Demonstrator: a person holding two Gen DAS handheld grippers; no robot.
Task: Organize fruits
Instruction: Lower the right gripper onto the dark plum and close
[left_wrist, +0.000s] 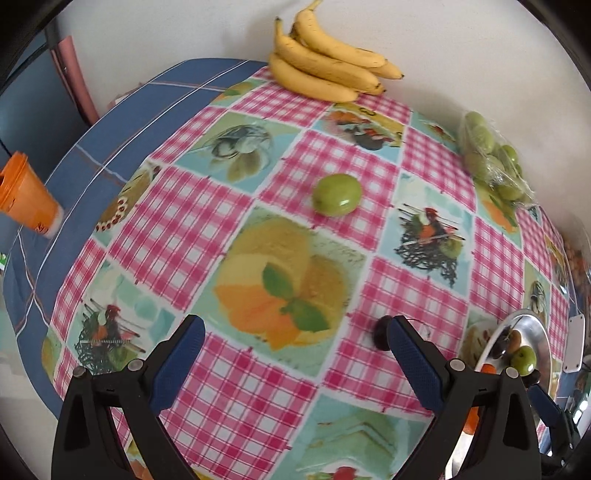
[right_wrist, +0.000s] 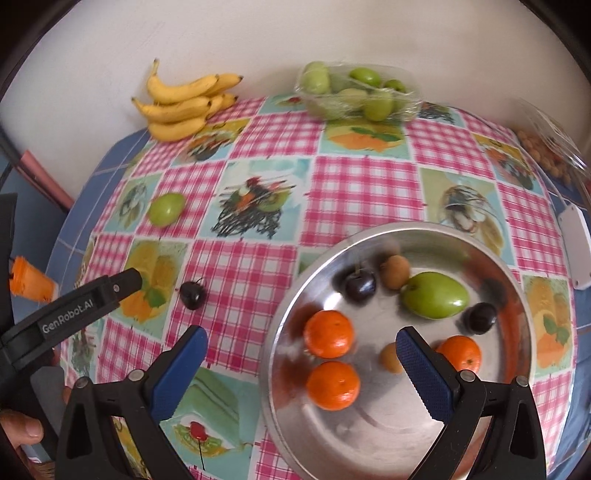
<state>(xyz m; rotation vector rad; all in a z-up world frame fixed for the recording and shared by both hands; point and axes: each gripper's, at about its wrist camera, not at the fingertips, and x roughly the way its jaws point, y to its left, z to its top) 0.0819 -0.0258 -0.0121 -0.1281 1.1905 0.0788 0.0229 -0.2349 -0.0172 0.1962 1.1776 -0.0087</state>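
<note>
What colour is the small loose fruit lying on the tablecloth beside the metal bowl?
Very dark, almost black: a cherry, clearest in the right wrist view.

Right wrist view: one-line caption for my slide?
Open right tool over a metal bowl of mixed fruit; a cherry and green fruit lie on the tablecloth.

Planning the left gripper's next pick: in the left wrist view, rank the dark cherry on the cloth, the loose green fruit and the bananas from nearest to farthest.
1. Dark cherry, beside the left gripper's right finger.
2. Loose green fruit, mid-table ahead.
3. Bananas, far edge by the wall.
</note>
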